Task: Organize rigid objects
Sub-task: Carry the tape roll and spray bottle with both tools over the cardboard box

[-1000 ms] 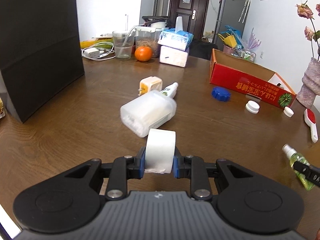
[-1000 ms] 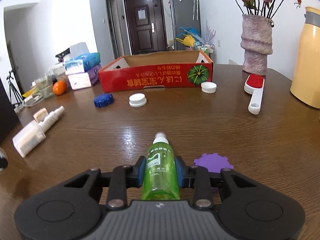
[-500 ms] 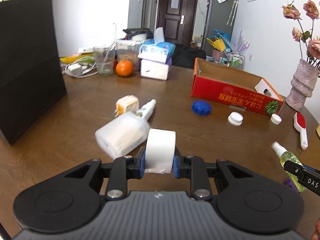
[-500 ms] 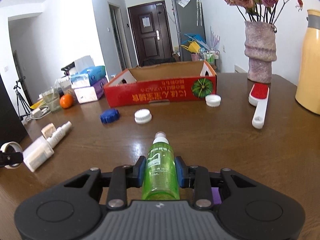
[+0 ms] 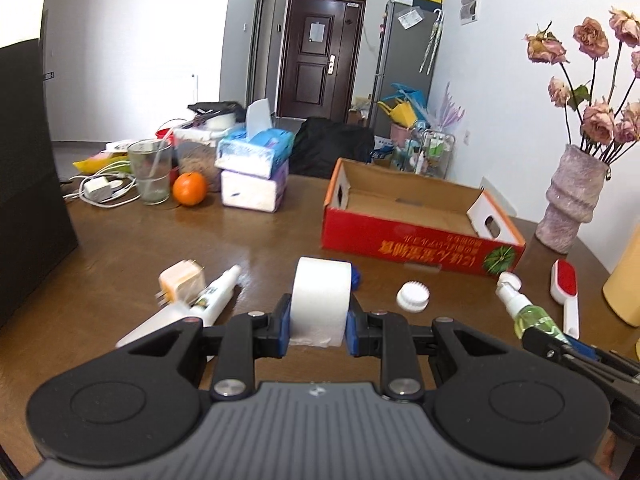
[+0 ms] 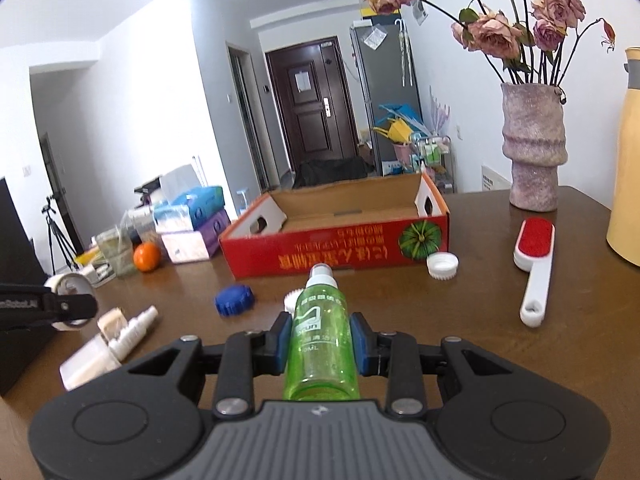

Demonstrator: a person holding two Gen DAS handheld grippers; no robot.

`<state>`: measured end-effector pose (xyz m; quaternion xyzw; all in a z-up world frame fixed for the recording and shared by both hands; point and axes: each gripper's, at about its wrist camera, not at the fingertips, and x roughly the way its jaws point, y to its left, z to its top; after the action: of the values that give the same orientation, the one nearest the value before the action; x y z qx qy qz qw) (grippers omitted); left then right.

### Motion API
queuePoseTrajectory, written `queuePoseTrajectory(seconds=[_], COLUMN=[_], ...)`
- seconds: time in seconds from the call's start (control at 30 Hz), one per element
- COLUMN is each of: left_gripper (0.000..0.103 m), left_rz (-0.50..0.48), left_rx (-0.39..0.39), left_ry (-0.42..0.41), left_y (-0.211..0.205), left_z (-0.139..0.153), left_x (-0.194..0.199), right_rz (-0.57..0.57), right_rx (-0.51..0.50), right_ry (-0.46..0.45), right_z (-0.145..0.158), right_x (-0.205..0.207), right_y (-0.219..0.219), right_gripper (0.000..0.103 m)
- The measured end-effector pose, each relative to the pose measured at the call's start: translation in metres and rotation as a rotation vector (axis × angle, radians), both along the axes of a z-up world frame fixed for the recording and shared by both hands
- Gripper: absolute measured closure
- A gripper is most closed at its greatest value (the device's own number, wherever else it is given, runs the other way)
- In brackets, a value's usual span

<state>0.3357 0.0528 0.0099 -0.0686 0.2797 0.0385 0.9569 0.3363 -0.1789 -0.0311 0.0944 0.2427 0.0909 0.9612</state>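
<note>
My left gripper (image 5: 319,322) is shut on a white roll (image 5: 320,300), held above the brown table and pointing at the open red cardboard box (image 5: 420,240). My right gripper (image 6: 320,340) is shut on a green spray bottle (image 6: 320,332), nozzle forward, also raised and facing the red box (image 6: 340,236). Each view catches the other gripper: the green bottle (image 5: 528,316) at the right, the white roll (image 6: 68,302) at the left. A blue cap (image 6: 234,300), two white caps (image 6: 442,266) (image 5: 413,297) and a white spray bottle (image 5: 218,294) lie on the table.
A plug (image 5: 180,282) and a translucent box (image 6: 90,364) lie at the left. A red lint brush (image 6: 534,264), a vase (image 6: 534,152) and a yellow jug (image 6: 626,160) stand at the right. Tissue packs (image 5: 252,160), an orange (image 5: 189,188), a glass (image 5: 150,172) and a black bag (image 5: 28,160) sit at the back left.
Both grippers have risen with their loads. The left one has carried the roll right, toward the red box. The purple lid beneath the right gripper has dropped out of sight.
</note>
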Motion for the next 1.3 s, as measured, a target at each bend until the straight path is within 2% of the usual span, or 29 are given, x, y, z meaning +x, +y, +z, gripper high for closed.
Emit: queuePoseTrajectory(seconds=[0.53, 0.87, 1.3], left_gripper=[0.077, 0.077, 0.077], left_rz=[0.0, 0.025, -0.002], left_rx=[-0.009, -0.033, -0.006], left_ry=[-0.061, -0.115, -0.079], left_y=[-0.023, -0.028, -0.054], left_z=[0.024, 0.032, 0.018], left_x=[0.068, 0.106, 0.175], right_rz=[-0.023, -0.035, -0.052], right_rx=[0.057, 0.06, 0.066], right_ry=[-0.104, -0.147, -0.158], right_z=[0.03, 0.035, 0.034], right_x=[0.053, 0.082, 0.138], right_y=[-0.008, -0.005, -0.018], right_gripper=[0.073, 0.073, 0.073])
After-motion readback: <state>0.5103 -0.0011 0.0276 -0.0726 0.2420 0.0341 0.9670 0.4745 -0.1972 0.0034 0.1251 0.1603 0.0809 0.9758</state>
